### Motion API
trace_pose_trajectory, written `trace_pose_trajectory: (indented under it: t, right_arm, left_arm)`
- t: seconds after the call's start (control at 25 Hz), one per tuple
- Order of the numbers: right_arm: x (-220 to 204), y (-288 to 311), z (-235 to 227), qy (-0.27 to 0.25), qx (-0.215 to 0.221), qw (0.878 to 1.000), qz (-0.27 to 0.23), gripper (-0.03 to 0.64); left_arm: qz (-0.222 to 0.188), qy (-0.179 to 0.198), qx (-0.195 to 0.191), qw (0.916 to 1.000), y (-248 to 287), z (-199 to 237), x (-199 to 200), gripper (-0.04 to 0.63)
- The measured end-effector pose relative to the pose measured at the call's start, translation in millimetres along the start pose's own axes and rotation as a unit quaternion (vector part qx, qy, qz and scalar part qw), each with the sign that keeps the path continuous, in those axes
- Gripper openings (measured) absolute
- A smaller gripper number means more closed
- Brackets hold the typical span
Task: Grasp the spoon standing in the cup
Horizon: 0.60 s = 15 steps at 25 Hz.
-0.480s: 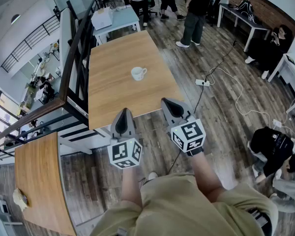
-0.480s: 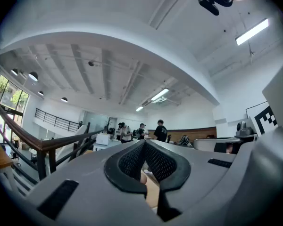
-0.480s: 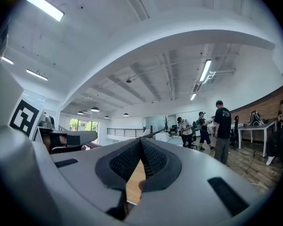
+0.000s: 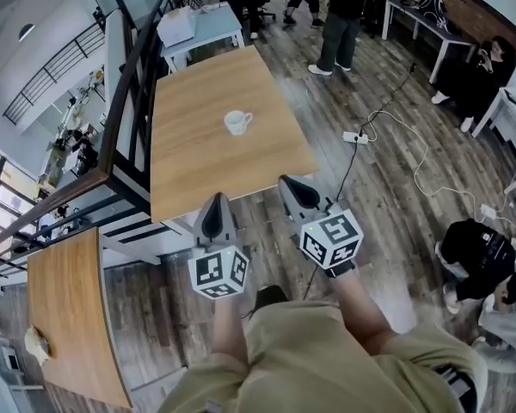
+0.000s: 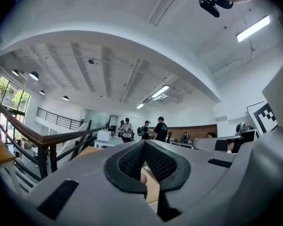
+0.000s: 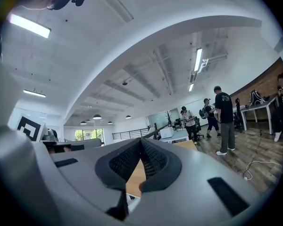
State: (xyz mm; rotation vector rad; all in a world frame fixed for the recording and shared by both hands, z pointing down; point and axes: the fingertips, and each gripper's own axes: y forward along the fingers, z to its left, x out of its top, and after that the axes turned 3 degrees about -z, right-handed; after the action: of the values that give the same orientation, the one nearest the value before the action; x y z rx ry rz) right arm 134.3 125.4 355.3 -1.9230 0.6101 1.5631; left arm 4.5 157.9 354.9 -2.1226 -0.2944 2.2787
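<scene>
Floorboards (image 4: pixel 387 188) of dark wood spread under everything. On them, straight ahead of the fingers, stands the long wooden surface (image 4: pixel 198 166). A dark railing (image 4: pixel 125 101) runs along its side, to the left of the fingers. A second wooden table (image 4: pixel 69 317) lies behind and left of them. Far beyond the fingertips is a white table (image 4: pixel 213 34) carrying a box (image 4: pixel 177 28), with several people (image 4: pixel 340 15) standing near it. On the floor to the right of the fingers, a power strip (image 4: pixel 354 137) trails a white cable.

The left gripper (image 4: pixel 216 198) and the right gripper (image 4: pixel 291 181) point side by side at the surface's near edge. Each has its fingers (image 5: pixel 132 161) pressed together on nothing.

The white cup (image 4: pixel 236 122) sits well ahead of both, mid-surface, with only bare wood between. The spoon is too small to make out.
</scene>
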Motion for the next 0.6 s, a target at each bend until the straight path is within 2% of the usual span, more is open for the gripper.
trace_pose_trajectory:
  t: [0.28,0.6]
  right_arm:
    - [-13.1,42.5,-31.2,0.001,-0.013,1.0,0.009,0.014]
    - [-19.1,166.4,-66.0,-0.036,-0.023,0.999,0.022,0.014]
  left_arm:
    - [0.001,-0.013,-0.006,0.9999,49.2,19.1,-19.5,0.005]
    - [-0.01,-0.03,-0.018,0.9993,167.3,89.4,-22.8,0.005]
